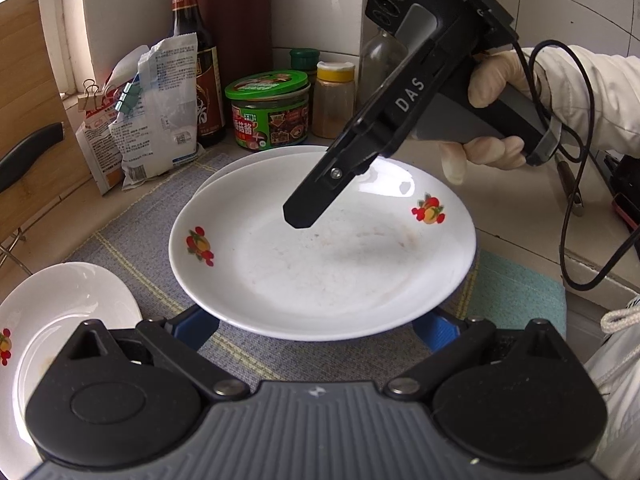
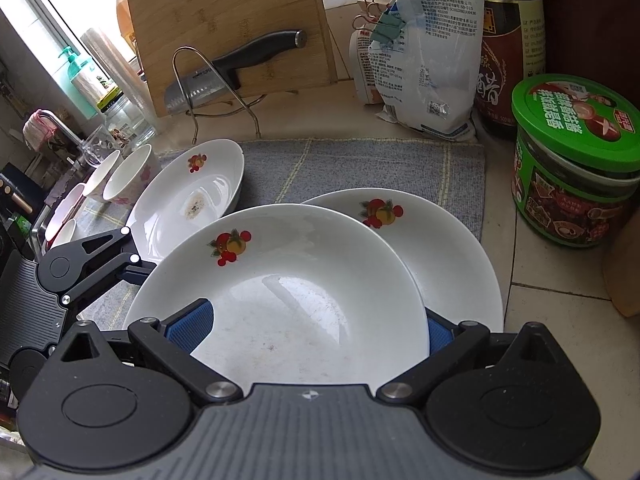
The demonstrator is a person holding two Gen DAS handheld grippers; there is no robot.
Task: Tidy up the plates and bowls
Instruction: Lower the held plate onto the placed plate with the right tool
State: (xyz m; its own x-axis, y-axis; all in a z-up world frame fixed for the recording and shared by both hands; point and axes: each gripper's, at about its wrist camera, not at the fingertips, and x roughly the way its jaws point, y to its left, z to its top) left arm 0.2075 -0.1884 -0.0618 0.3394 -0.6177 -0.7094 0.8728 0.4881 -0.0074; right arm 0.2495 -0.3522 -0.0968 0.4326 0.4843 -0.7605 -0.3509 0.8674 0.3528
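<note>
A white plate with fruit prints (image 1: 320, 264) (image 2: 288, 280) lies partly on top of a second such plate (image 1: 224, 168) (image 2: 448, 256) on a grey mat (image 2: 360, 168). A third, stained plate (image 2: 188, 196) (image 1: 60, 320) sits to the left, and small bowls (image 2: 120, 176) stand beyond it. My left gripper (image 1: 318, 328) (image 2: 132, 264) is open, its blue pads reaching under the top plate's rim. My right gripper (image 2: 316, 328) (image 1: 300, 216) is open over the same plate, one pad (image 2: 192, 324) above its inside and the other behind its rim.
Along the back stand a green-lidded jar (image 2: 576, 160), a dark sauce bottle (image 2: 508, 48), clipped bags (image 2: 424, 60), spice jars (image 1: 334, 96) and a bamboo board with a knife on a wire rack (image 2: 224, 32). A gloved hand (image 1: 492, 92) holds the right gripper. A sink area lies at far left.
</note>
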